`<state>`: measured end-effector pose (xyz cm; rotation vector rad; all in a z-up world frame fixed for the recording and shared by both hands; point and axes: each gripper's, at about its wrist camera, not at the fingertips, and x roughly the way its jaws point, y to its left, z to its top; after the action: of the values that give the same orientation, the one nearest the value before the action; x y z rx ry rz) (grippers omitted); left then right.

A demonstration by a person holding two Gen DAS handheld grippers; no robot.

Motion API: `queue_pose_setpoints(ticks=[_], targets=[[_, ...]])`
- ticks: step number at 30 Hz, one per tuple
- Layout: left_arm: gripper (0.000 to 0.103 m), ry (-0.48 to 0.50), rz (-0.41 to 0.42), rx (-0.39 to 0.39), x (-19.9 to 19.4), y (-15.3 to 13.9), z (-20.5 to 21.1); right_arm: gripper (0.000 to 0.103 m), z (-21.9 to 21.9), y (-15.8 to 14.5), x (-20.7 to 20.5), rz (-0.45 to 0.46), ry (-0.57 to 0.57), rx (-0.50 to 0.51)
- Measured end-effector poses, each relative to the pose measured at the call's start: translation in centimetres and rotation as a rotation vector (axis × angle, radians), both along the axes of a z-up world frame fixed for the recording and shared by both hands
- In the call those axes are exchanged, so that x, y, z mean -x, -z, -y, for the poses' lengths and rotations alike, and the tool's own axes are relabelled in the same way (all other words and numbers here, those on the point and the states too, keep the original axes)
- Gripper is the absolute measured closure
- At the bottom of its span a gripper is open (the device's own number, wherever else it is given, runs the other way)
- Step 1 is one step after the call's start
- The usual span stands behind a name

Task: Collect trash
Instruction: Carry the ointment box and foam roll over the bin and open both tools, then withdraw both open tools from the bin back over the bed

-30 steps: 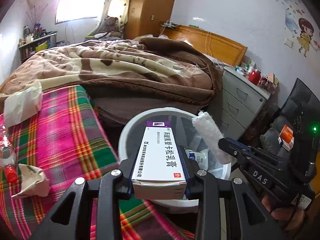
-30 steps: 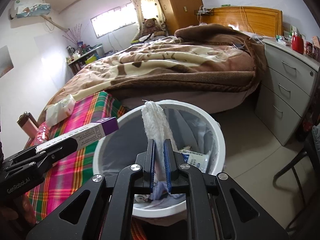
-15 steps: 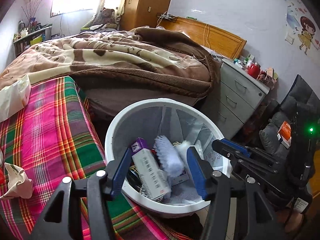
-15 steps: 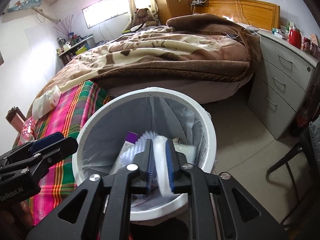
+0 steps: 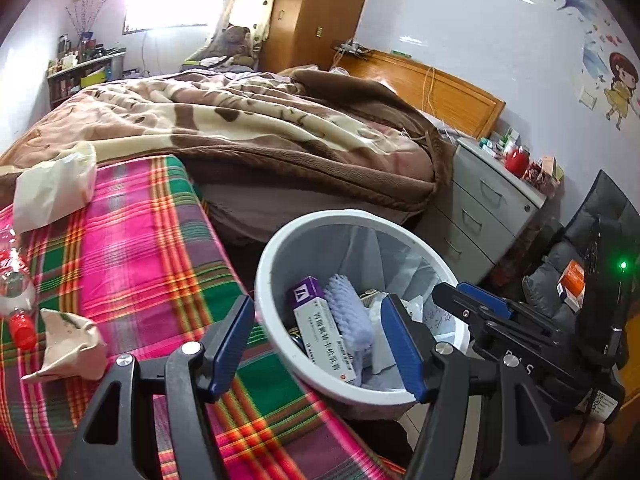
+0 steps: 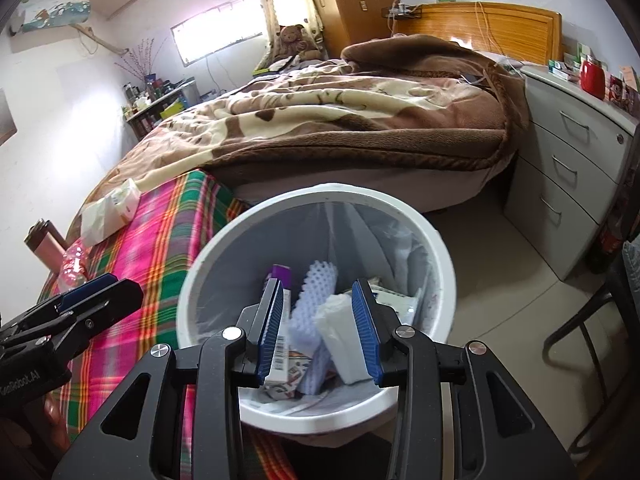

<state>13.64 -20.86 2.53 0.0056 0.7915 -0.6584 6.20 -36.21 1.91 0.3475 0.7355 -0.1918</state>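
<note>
Both jaws stand wide apart and hold nothing: left gripper [image 5: 318,340] and right gripper [image 6: 318,330] hover over the round white lined bin [image 5: 280,248], where a purple-and-white medicine box [image 5: 320,330], a nubbly pale foam roll [image 6: 314,300] and white wadding [image 6: 340,332] lie.

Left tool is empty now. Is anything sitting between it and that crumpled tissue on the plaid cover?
Nothing visible does. The crumpled tissue lies alone on the plaid cover, left of the open left tool. The plastic bottle lies farther left, beyond it, and the trash bin sits off to the right.
</note>
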Motion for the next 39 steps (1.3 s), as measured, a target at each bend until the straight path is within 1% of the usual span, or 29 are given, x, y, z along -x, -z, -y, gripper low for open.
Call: queue_pose_setpoints(ticks=[6, 10, 13, 19, 20, 22, 26, 33, 39], targets=[[0.035, -0.04, 0.018, 0.011, 0.2, -0.6, -2.5, 0.065, -1.6, -0.6, -0.1, 0.018, -0.031, -0.003], [0.034, -0.083, 0.029, 0.013, 0.1, -0.9, -4.5, 0.06, -2.9, -0.7, -0.3, 0.03, -0.063, -0.009], [0.031, -0.112, 0.048, 0.006, 0.2, -1.1, -6.0, 0.059, -3.9, -0.7, -0.5, 0.038, -0.087, -0.024], [0.03, -0.168, 0.054, 0.013, -0.2, -1.4, -9.1, 0.059, -6.2, -0.8, -1.2, 0.051, -0.143, -0.053], [0.03, -0.181, 0.052, 0.015, -0.3, -1.3, -9.7, 0.057, -6.7, -0.8, -1.4, 0.054, -0.152, -0.055], [0.03, -0.209, 0.051, 0.019, -0.5, -1.3, -11.1, 0.047, -7.4, -0.8, -1.7, 0.057, -0.171, -0.062], [0.028, -0.257, 0.042, 0.035, -0.9, -1.0, -13.6, 0.046, -9.2, -0.4, -2.5, 0.047, -0.218, -0.07], [0.028, -0.339, 0.033, 0.023, -1.7, -0.4, -17.4, 0.046, -12.5, 0.2, -4.0, 0.016, -0.296, -0.095], [0.027, -0.403, 0.026, 0.018, -2.3, 0.0, -20.5, 0.046, -14.7, 0.5, -5.2, -0.006, -0.333, -0.128]])
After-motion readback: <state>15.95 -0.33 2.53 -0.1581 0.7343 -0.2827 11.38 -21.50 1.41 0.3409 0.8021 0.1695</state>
